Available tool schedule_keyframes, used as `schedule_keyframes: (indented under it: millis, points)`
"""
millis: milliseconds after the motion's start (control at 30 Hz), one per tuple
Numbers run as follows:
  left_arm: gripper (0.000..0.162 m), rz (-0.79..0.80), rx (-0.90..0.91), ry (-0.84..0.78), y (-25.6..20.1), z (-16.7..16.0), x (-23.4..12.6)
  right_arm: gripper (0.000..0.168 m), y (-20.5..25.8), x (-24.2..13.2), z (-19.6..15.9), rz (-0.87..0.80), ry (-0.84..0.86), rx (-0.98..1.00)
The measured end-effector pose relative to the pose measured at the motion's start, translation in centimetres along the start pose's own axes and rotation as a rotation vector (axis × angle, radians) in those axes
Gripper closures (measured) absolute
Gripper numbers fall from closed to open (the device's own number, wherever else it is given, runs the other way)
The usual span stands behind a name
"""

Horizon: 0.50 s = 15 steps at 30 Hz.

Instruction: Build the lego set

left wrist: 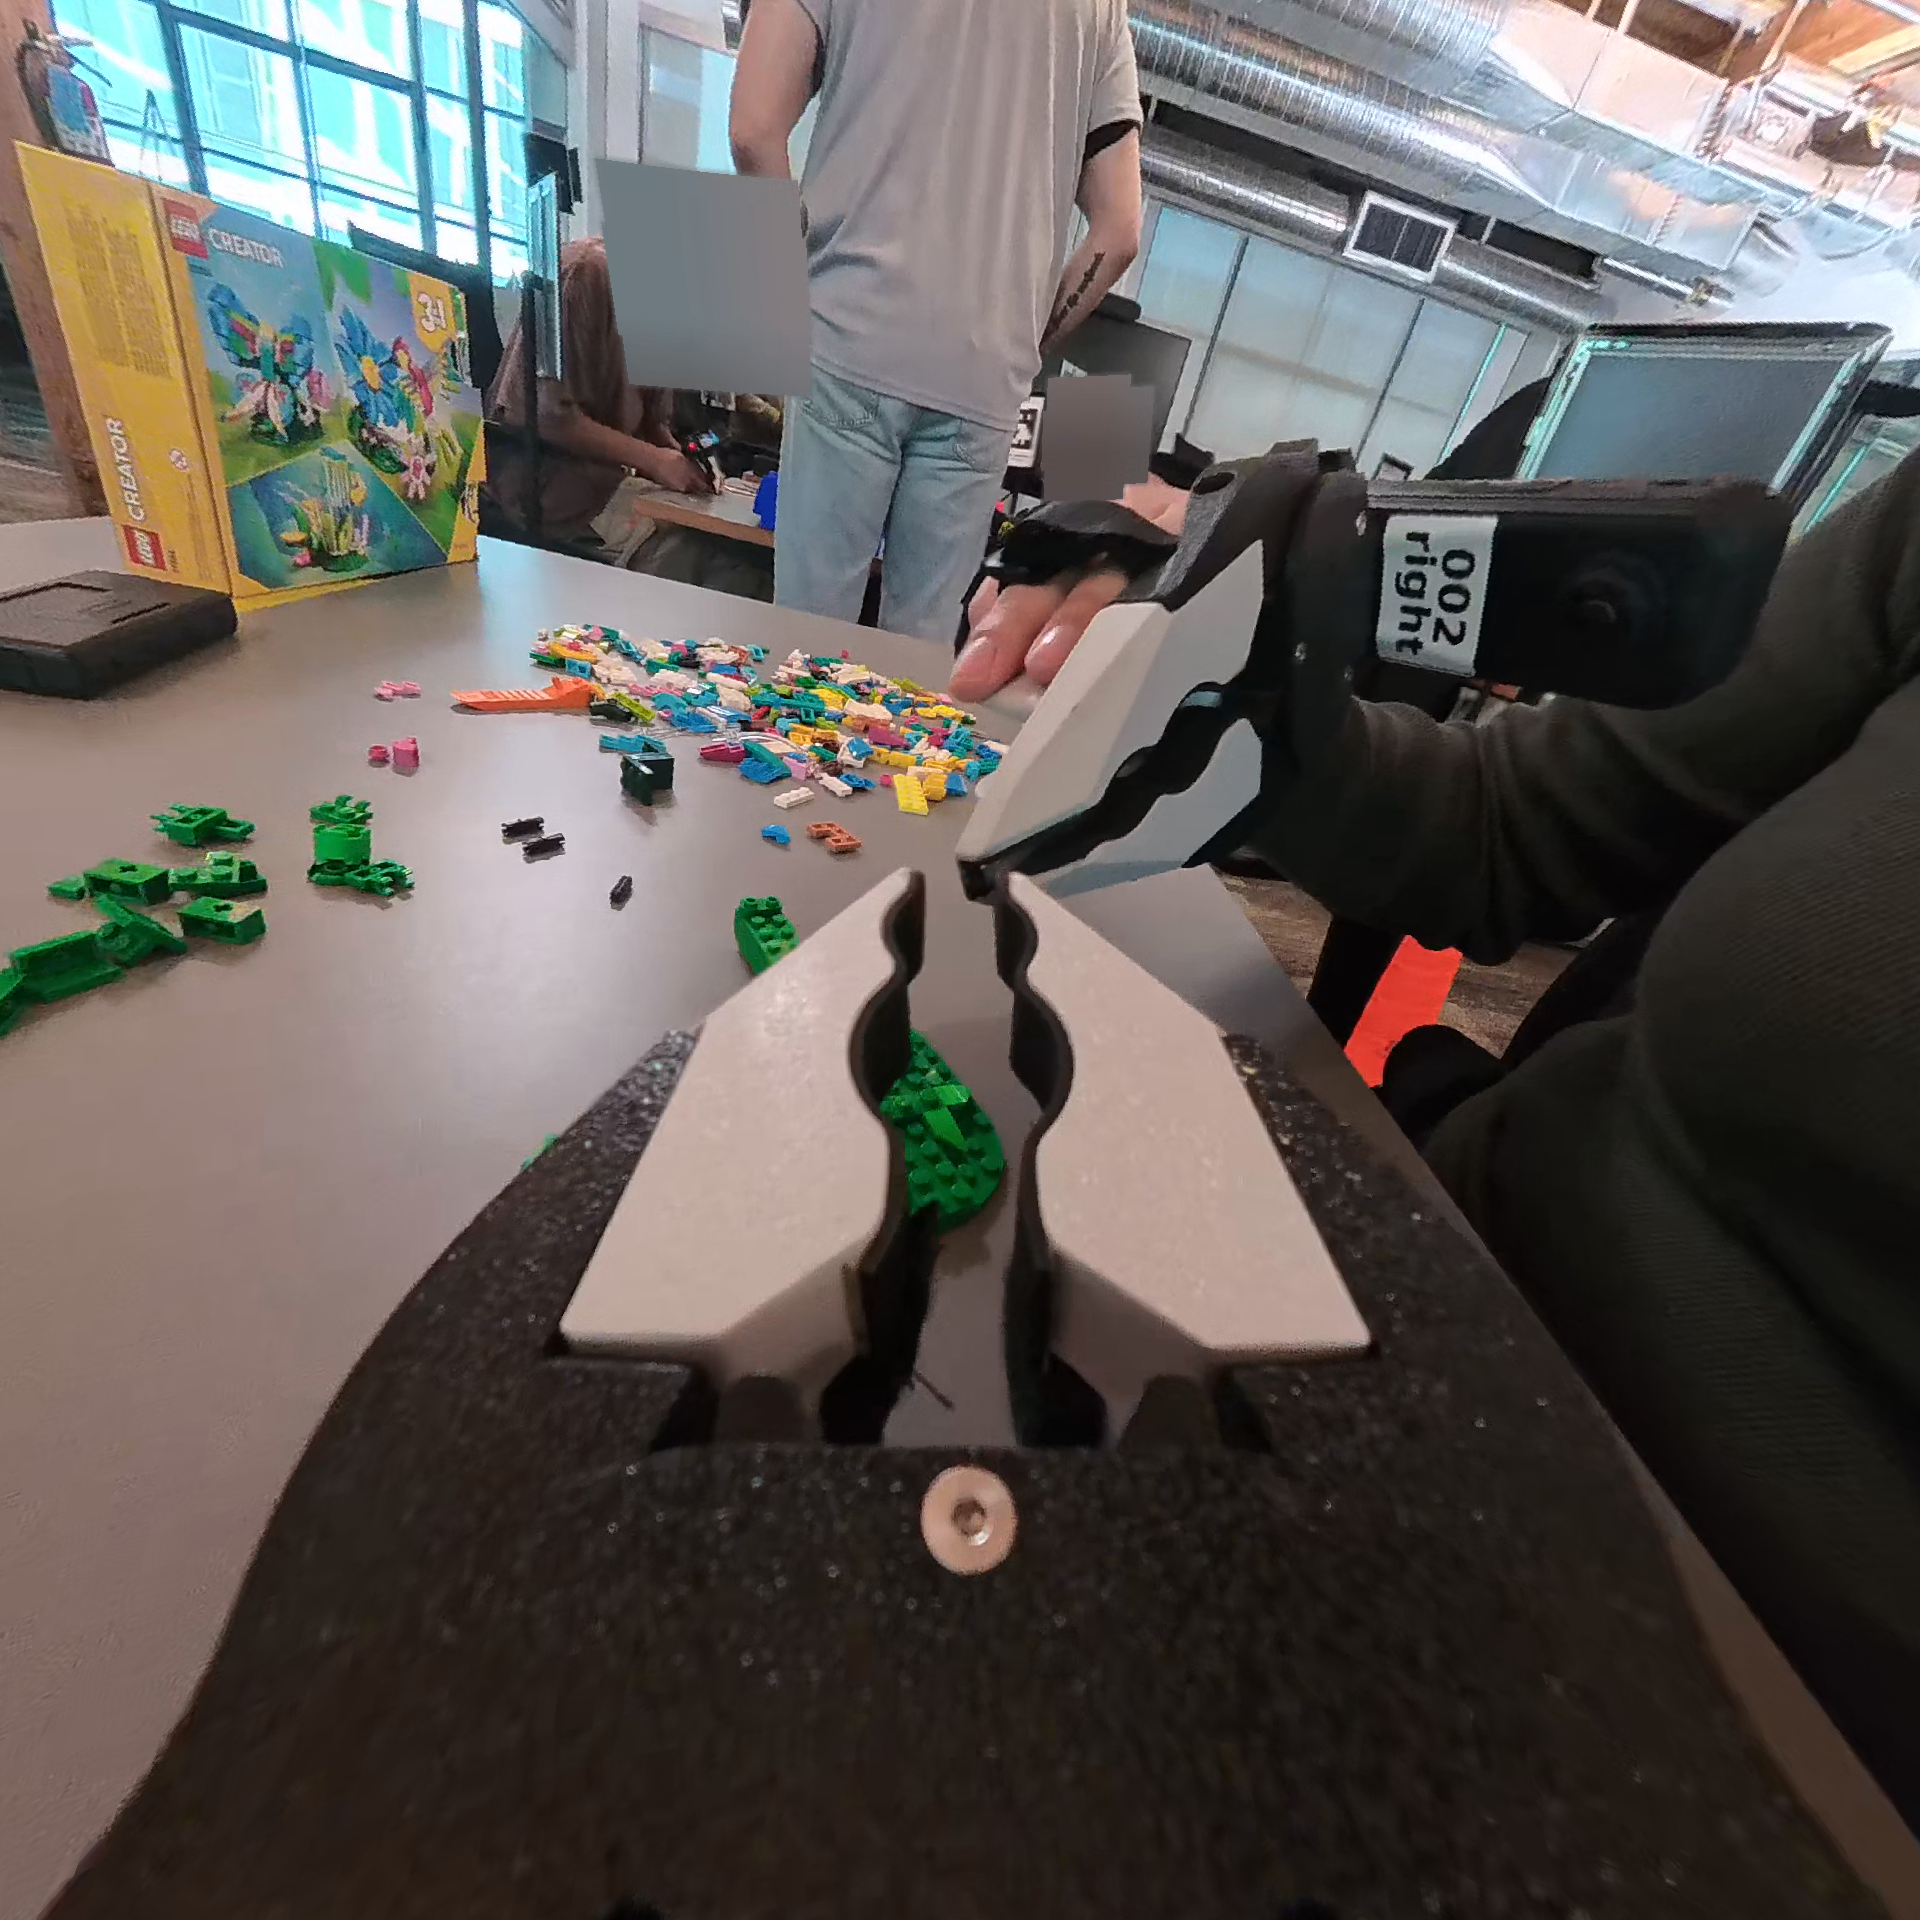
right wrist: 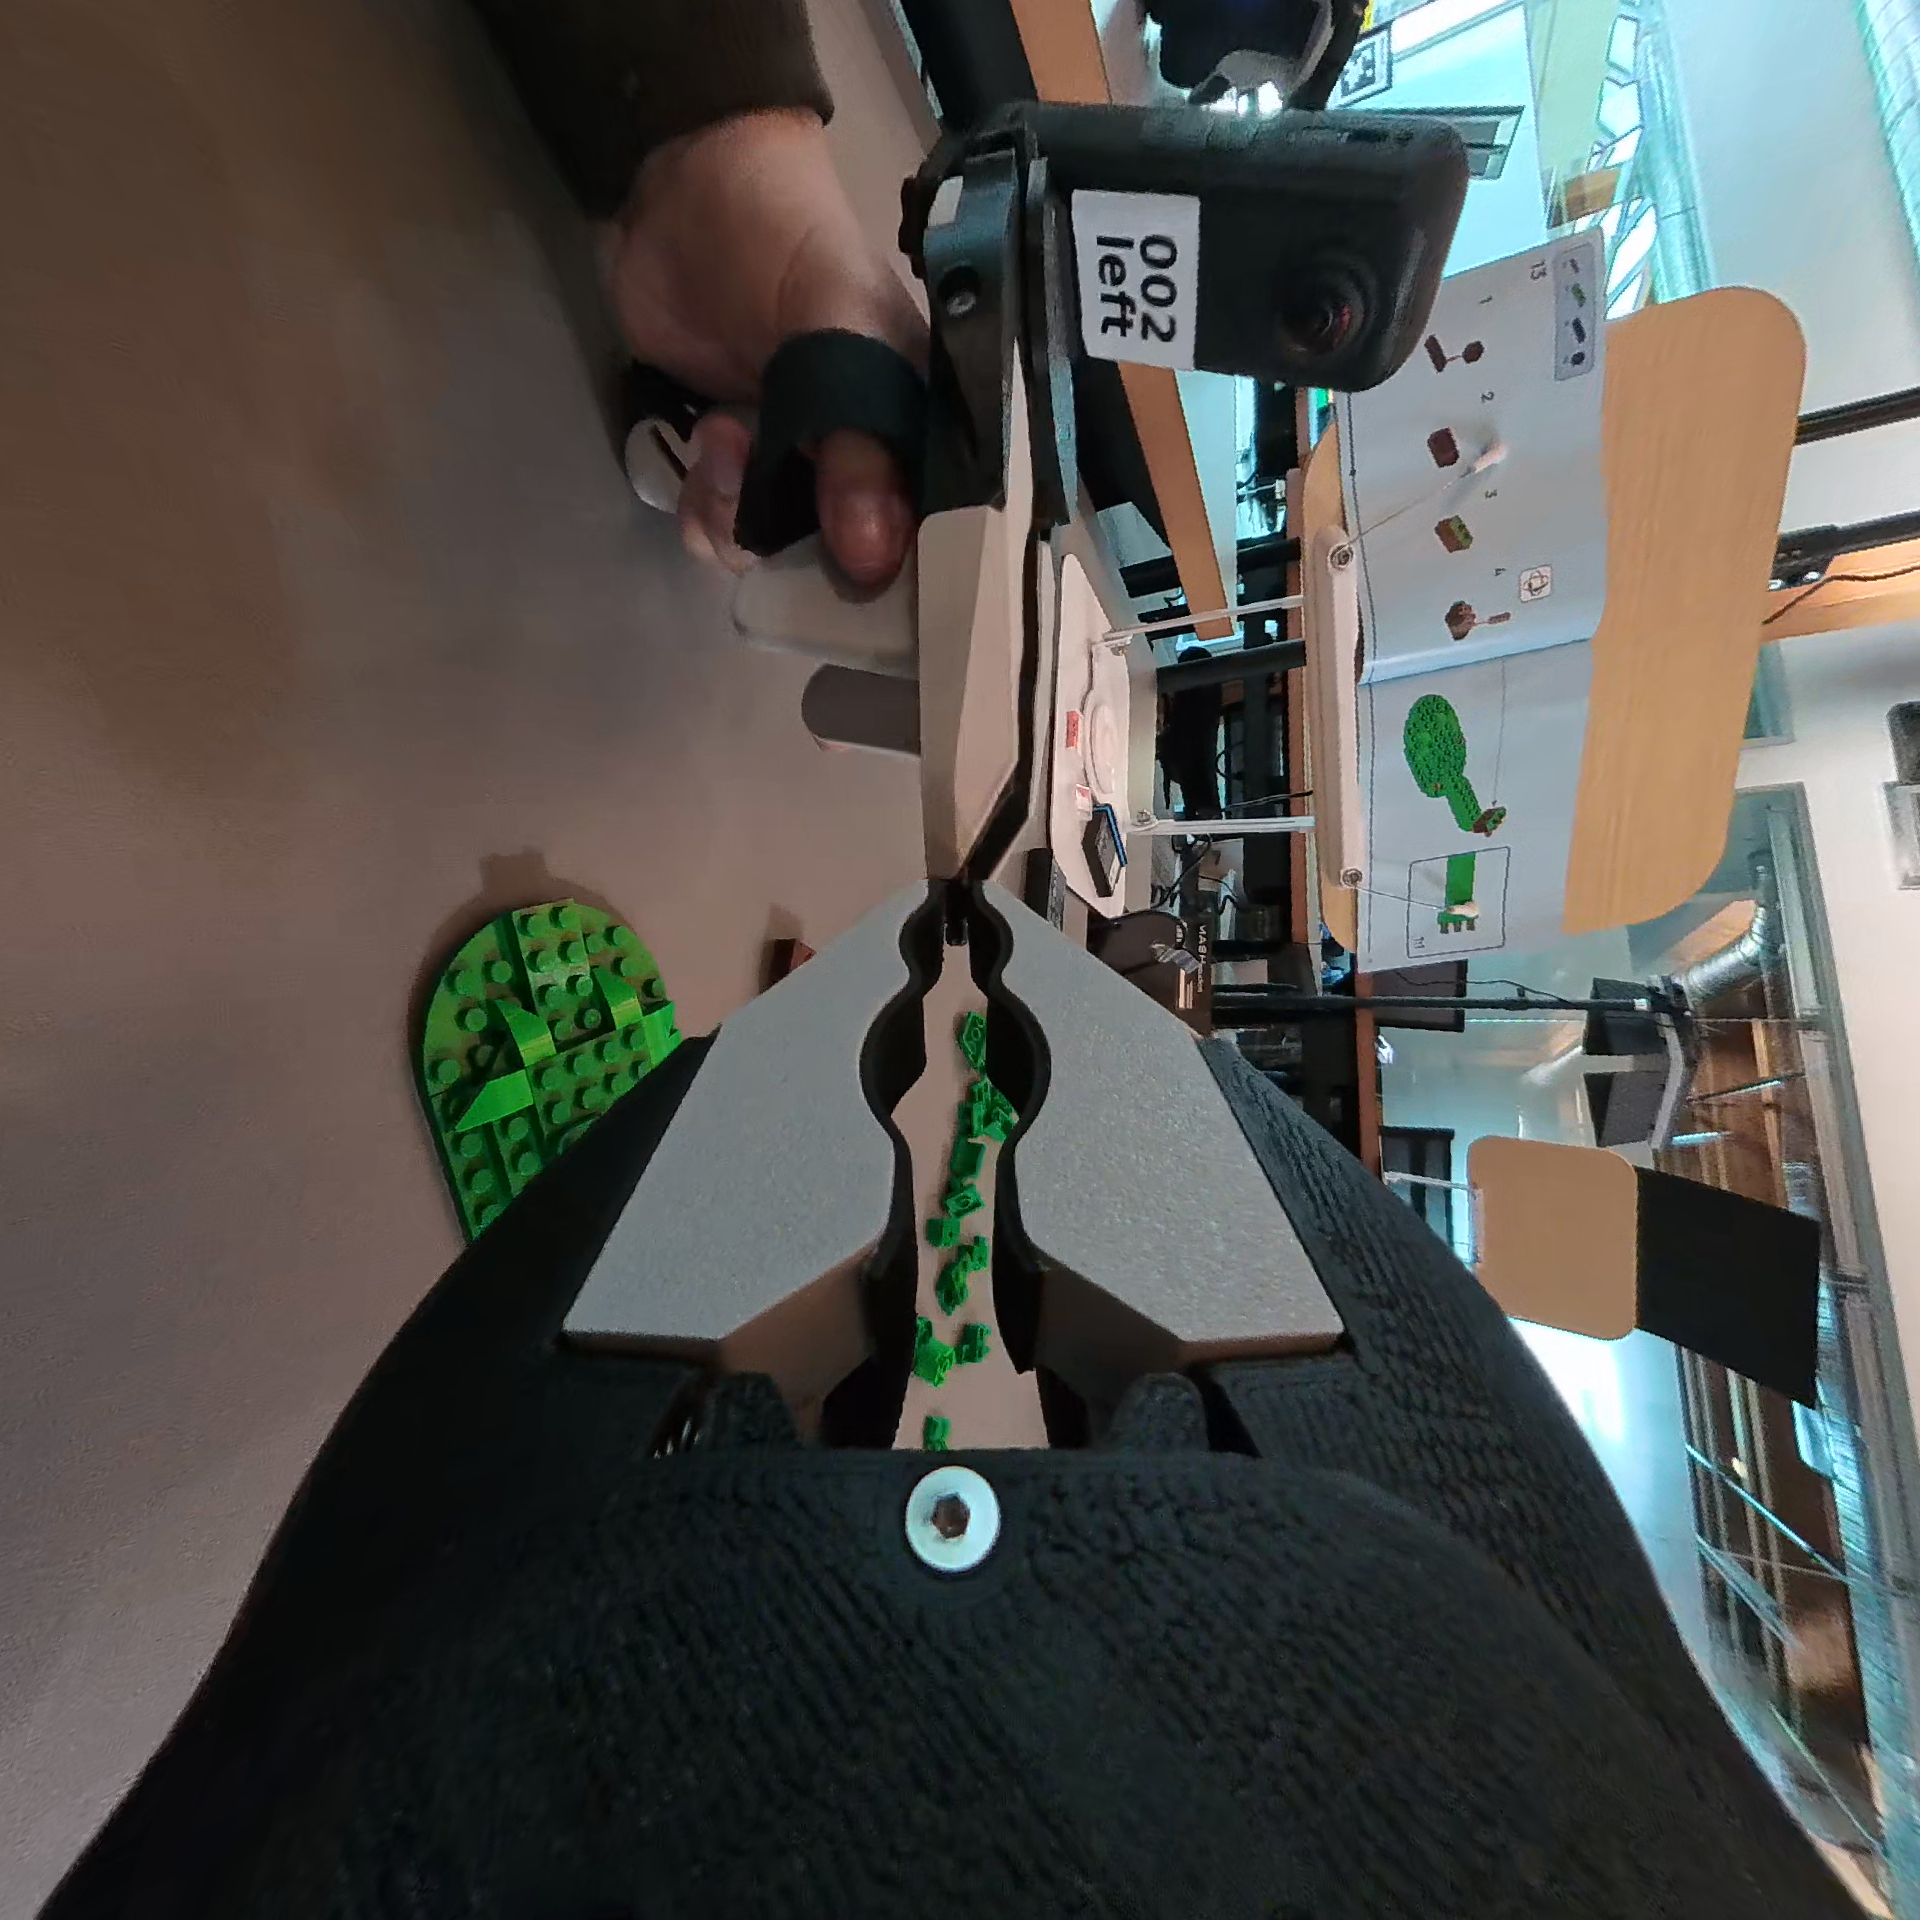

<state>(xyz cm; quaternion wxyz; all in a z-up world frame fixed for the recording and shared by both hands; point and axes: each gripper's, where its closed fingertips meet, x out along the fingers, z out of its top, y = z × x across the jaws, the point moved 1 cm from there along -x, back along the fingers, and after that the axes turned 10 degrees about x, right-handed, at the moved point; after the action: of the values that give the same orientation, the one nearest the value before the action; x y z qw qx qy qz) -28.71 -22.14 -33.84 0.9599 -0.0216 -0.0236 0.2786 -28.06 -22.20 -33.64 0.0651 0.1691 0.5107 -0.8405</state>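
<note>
My left gripper (left wrist: 961, 883) and right gripper (right wrist: 951, 909) meet tip to tip above the grey table (left wrist: 312, 1143). A small black piece (right wrist: 951, 927) is pinched where the tips meet; both pairs of jaws stand nearly closed on it. The right gripper (left wrist: 977, 871) comes in from the right in the left wrist view; the left gripper (right wrist: 964, 881) comes down from above in the right wrist view. A green leaf-shaped plate build (left wrist: 940, 1132) lies flat under the left fingers and also shows in the right wrist view (right wrist: 540, 1049).
Loose green pieces (left wrist: 156, 904) lie at the left, small black pieces (left wrist: 530, 836) mid-table, and a pile of coloured pieces (left wrist: 790, 707) and an orange separator (left wrist: 520, 694) farther back. The set's box (left wrist: 291, 384) and a black tray (left wrist: 99, 629) stand at the back left. An instruction booklet (right wrist: 1455, 623) is propped on a wooden stand. A person (left wrist: 935, 260) stands behind the table. Left and right tips are no more than a few centimetres apart.
</note>
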Motion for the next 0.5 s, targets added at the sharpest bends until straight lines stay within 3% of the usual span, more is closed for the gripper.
schedule_keyframes:
  millis: [167, 267, 367, 500]
  points:
    - [0.16, 0.004, 0.049, 0.002, -0.2, 0.2, 0.0, 0.165, -0.2, 0.0, 0.0, -0.014, 0.006, 0.038]
    - [0.16, 0.022, 0.128, -0.07, -0.3, 1.5, -0.4, 0.155, -1.7, -0.4, 0.8, -0.029, -0.08, 0.339]
    - [0.161, -0.023, 0.175, -0.273, -1.8, 5.0, -1.5, 0.15, -4.5, -1.9, 3.2, -0.038, -0.334, 0.708]
    - [0.161, -0.184, 0.082, -0.63, -4.1, 9.4, -4.4, 0.153, -5.9, -3.2, 6.8, 0.03, -0.579, 0.917]
